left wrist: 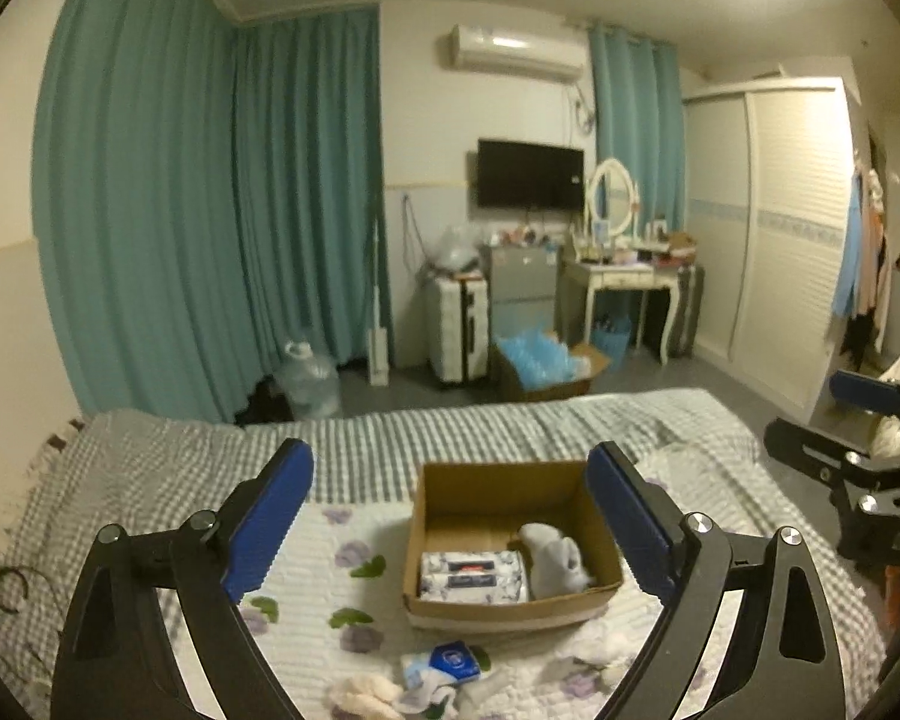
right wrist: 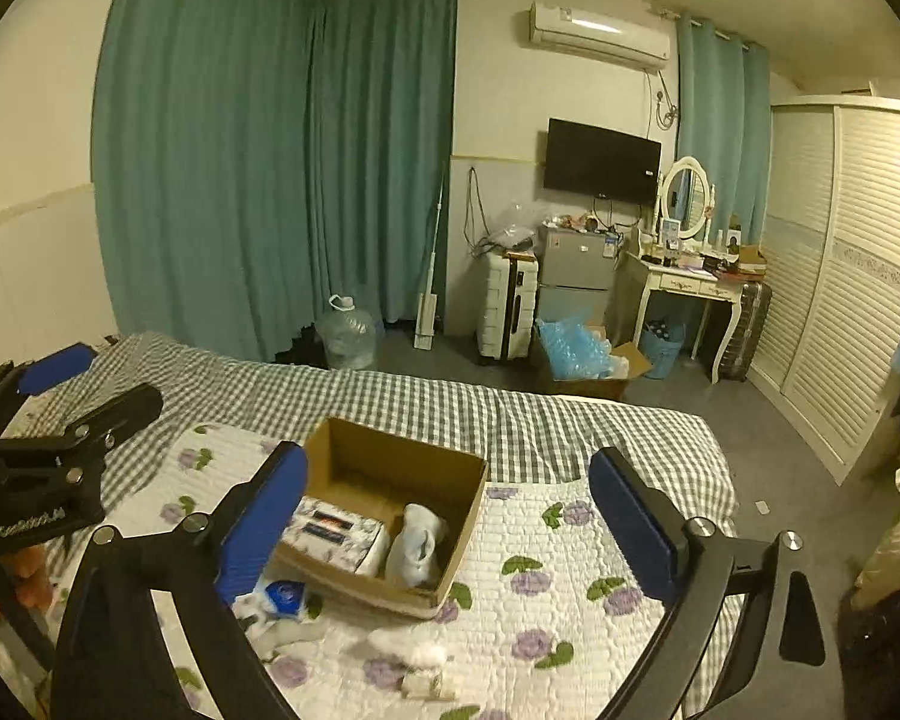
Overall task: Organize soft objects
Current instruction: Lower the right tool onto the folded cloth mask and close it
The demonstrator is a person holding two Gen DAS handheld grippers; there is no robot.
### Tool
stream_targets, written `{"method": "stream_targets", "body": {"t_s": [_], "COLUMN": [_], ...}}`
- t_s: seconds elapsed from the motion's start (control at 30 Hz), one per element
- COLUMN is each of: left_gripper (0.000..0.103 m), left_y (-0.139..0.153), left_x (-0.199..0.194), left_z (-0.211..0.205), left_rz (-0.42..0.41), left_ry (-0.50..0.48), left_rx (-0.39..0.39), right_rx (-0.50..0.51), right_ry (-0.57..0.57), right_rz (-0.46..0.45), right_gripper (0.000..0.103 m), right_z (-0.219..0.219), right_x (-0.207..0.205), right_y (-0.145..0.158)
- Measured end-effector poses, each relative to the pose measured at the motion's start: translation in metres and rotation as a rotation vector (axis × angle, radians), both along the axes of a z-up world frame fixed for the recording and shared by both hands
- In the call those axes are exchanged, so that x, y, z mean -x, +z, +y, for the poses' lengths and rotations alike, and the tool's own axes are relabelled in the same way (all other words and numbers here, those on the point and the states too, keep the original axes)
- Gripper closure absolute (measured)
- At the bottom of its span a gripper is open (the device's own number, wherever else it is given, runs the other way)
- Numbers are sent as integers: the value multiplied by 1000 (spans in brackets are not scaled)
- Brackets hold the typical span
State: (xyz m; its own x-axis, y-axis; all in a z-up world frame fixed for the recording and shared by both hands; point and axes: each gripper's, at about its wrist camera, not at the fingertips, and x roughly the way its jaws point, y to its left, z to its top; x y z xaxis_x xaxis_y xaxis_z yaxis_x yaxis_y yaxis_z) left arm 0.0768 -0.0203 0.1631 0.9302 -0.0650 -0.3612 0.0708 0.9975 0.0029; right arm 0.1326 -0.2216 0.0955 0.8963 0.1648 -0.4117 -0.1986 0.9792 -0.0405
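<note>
Both hand-held grippers empty, jaws spread wide, hovering above the bed. Left hand-held gripper frames the cardboard box dead ahead; right hand-held gripper sees the same box slightly left of centre

Box sits on the floral quilt, flaps open. Already inside: tissue pack on the left half, white plush toy slumped against the right wall

Still loose on the quilt, just in front of the box:
- blue-lidded wipes pack with crumpled white cloth around it
- cream fluffy piece at the near edge, left wrist view
- small white fluffy item nearer the right gripper, something flat and pale beside it, too blurred to name

Judgement: task partly done, step in hand is picking the next loose item

How I'd do it:
- right takes the white fluffy item, left takes the wipes/cloth pile, no crossing over
- come down near vertical, close on the bulk of the item, not a trailing edge, so it doesn't slip out
- keep pads off the quilt or you'll pinch the cover and drag the box
- drop into the free back part of the box, release low so nothing bounces out
- box is light cardboard on soft bedding, don't bump the walls
</note>
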Motion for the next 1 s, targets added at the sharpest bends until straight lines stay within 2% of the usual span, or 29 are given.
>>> {"method": "stream_targets", "body": {"t_s": [0.2,0.4,0.6,0.73,0.83,1.0], "left_gripper": [8,8,7,7,8,8], "left_y": [11,-14,-66,-104,-129,-176], "left_x": [37,53,50,38,29,12], "left_z": [8,15,17,22,22,15], "left_rz": [-25,15,99,159,202,265], "left_ry": [-28,-23,-6,20,5,23], "left_rx": [22,27,29,32,50,31], "right_rx": [30,46,24,44,43,7], "right_ry": [0,-13,-24,-18,-13,-37], "right_rz": [-35,-16,69,141,189,331], "right_gripper": [0,0,0,0,0,0], "right_z": [10,16,16,19,20,10], "right_x": [55,77,70,54,39,1], "right_y": [22,7,-46,-95,-131,-200]}}
